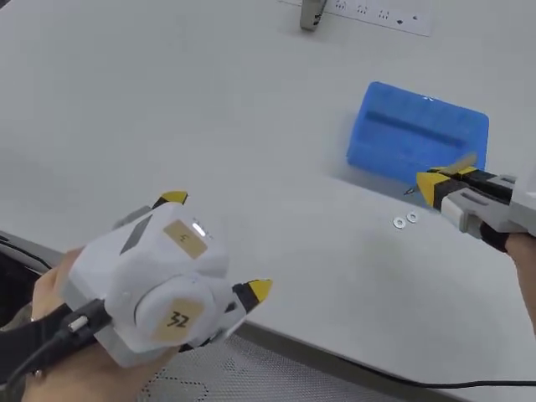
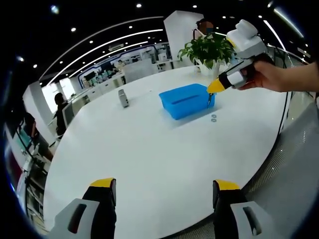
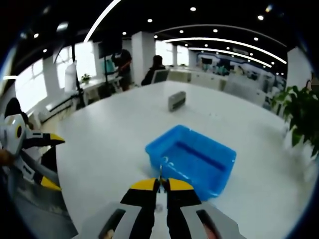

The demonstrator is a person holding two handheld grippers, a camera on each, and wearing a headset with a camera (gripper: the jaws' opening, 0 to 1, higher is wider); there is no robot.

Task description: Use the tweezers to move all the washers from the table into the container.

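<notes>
Where the white table meets its near edge, well to the left of the blue container, a hand grips the left gripper from behind and aims it across the tabletop. Its jaws stand wide apart with nothing between them, held above the surface. Two washers lie side by side on the table, just in front of the container's near right corner. Beside that corner the right gripper reaches in from the right, roughly level, with a hand behind it. Its jaws are pinched nearly together on the tweezers. The thin tips of the tweezers sit close by the container's near wall, apart from the washers; whether they touch the wall I cannot tell.
</notes>
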